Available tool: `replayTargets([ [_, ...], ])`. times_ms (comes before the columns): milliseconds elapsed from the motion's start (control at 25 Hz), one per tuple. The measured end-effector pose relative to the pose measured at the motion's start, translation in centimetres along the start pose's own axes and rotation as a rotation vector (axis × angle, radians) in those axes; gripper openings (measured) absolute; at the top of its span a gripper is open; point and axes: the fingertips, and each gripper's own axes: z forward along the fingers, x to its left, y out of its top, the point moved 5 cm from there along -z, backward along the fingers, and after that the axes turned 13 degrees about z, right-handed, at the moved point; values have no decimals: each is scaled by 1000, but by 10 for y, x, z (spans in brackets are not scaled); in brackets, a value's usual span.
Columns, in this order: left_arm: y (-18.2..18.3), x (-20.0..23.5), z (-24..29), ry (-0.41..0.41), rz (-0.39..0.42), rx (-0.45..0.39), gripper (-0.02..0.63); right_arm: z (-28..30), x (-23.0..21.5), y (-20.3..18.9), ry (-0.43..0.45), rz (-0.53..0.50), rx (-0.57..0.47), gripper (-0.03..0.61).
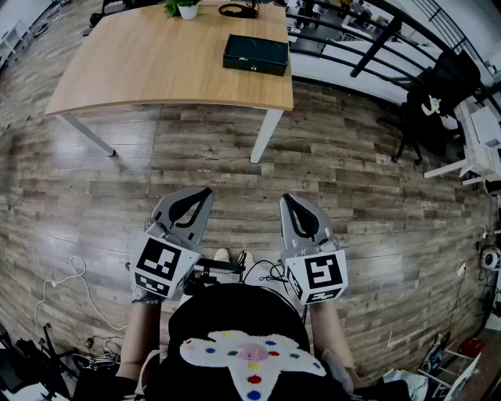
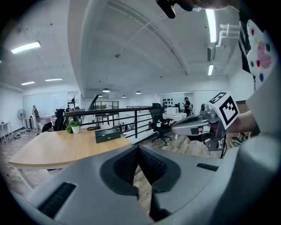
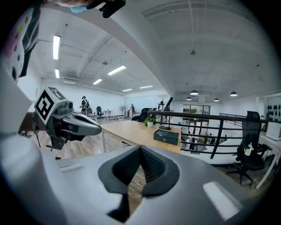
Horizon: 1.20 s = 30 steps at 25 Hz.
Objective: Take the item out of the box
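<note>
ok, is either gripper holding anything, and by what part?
Nothing is held. The left gripper and right gripper both have jaws closed together, empty, away from the black box on the table.

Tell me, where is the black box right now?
The black box sits near the right end of the wooden table at the top of the head view, a small potted plant beyond it to the left.

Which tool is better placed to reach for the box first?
Right, marginally. The right tool and left tool are both shut, empty and far from the table, but the box sits toward the table's right end.
</note>
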Motion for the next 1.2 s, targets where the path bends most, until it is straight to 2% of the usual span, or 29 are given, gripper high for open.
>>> replayTargets([
  [440,0,4,1,-3,-7,-3,5,3,1,-2,-1,2,5,8],
  [680,-6,6,0,-12,-13,1,5,5,2,-4,-9,55,-7,9],
  [1200,-4,26,-13,-6,14,-51,5,9,20,-3,-54,13,-29,9],
])
